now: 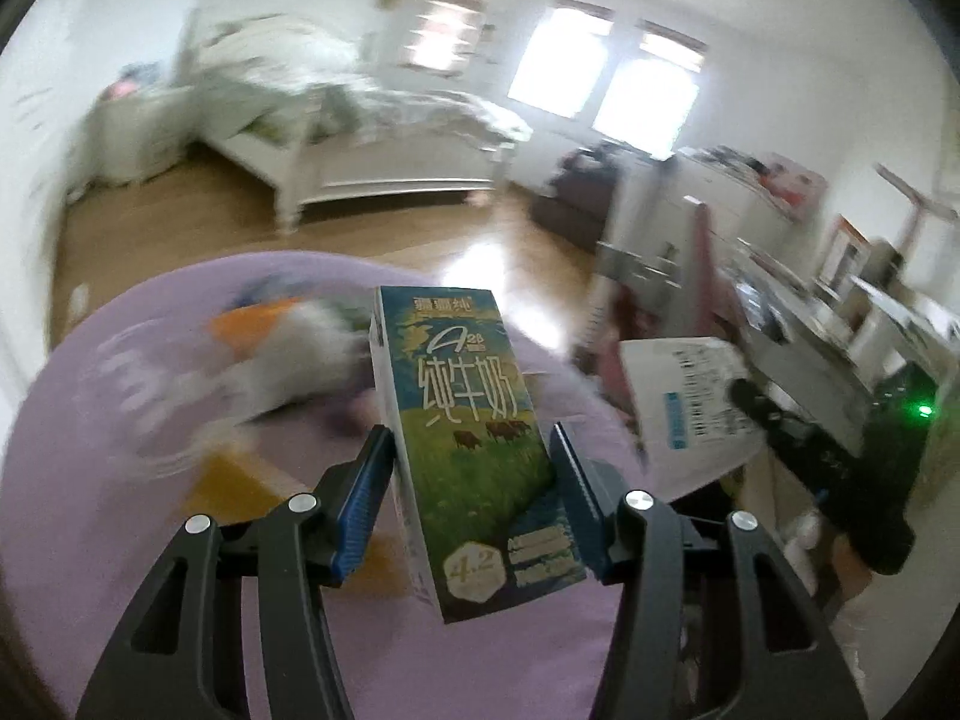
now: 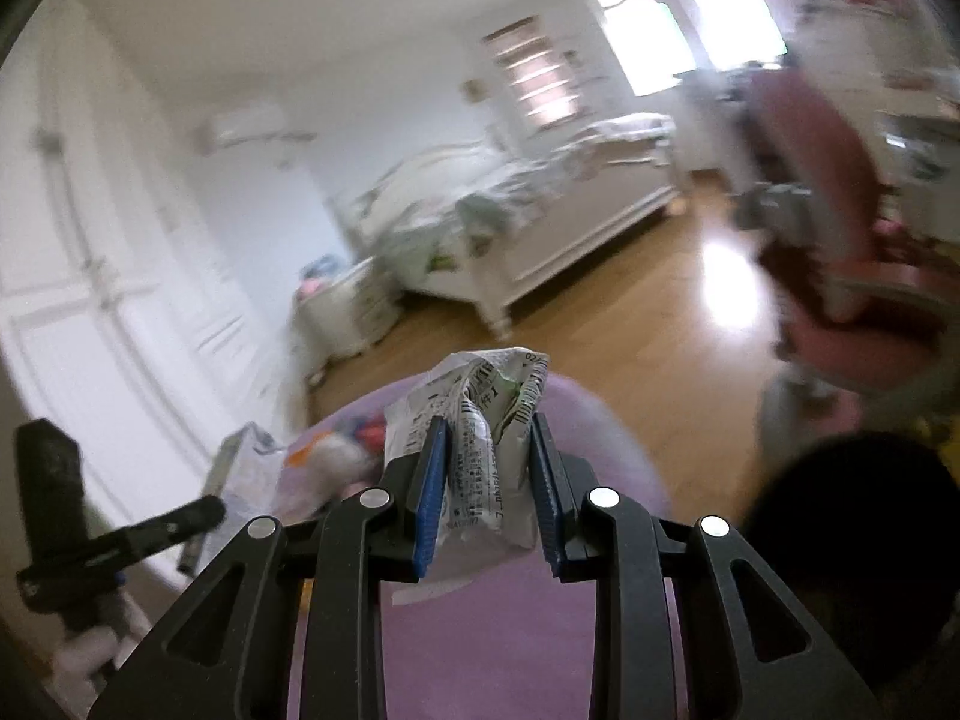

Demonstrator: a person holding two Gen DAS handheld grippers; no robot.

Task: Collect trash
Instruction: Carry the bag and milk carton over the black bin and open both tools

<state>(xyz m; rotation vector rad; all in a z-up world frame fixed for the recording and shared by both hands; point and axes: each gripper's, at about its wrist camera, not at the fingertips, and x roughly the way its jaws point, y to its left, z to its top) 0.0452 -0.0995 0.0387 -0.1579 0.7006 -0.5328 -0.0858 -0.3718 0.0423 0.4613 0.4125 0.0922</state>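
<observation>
While the left gripper [image 1: 471,450] clamps a blue-and-green milk carton [image 1: 474,438] between its blue pads, holding it upright with a slight tilt, the right gripper [image 2: 489,468] pinches a crumpled white wrapper [image 2: 480,420] printed with barcodes. Both items hang above a round purple surface [image 1: 120,540]; whether it is a bin or a cushion cannot be told. Blurred white and orange scraps [image 1: 282,348] lie on it beyond the carton. Farther back stand a white bed [image 1: 360,138] on the wooden floor [image 1: 420,228] and a pink chair [image 2: 840,276].
</observation>
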